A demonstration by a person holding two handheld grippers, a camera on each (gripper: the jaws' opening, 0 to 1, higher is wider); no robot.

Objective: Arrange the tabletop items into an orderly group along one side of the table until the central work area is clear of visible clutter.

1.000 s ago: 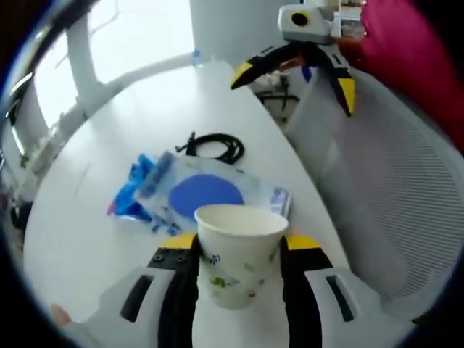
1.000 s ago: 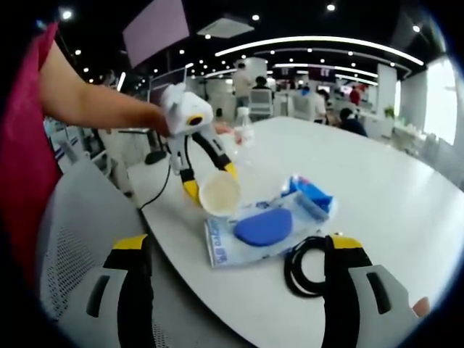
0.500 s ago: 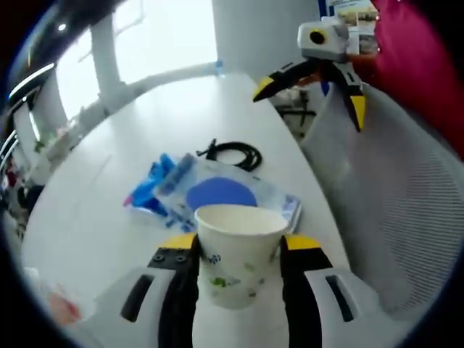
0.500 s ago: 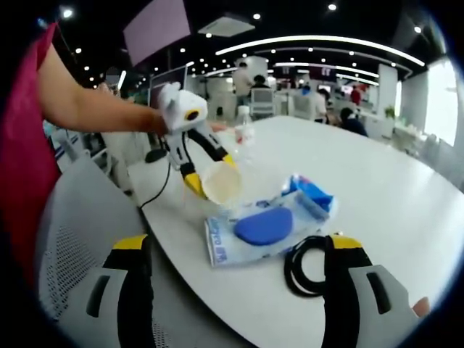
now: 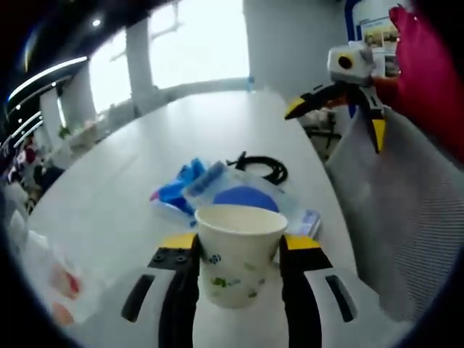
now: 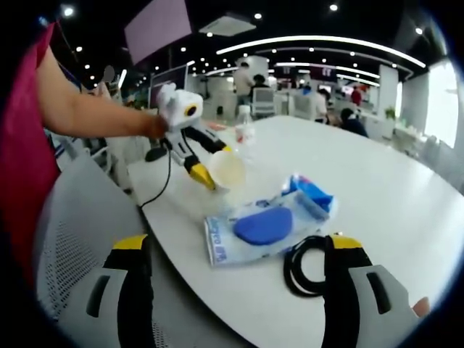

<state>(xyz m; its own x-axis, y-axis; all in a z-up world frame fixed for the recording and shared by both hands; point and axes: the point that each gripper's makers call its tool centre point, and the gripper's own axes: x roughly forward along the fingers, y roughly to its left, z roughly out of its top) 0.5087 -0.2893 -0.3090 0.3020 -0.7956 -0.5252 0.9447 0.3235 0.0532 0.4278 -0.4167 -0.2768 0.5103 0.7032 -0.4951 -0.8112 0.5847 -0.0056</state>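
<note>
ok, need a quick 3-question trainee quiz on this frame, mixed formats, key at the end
1. True or false: the left gripper is shut on the paper cup.
2. Multiple choice. The right gripper is: A) open and holding nothing, B) shut on the cable, C) shut on the cup.
3. Fill in: the black cable lies coiled on the white table next to a clear packet holding a ____ oval pad.

Key
1. True: a jaw sits against each side of the cup.
2. A: its jaws stand wide apart, with the cable on the table beyond them.
3. Blue.
</note>
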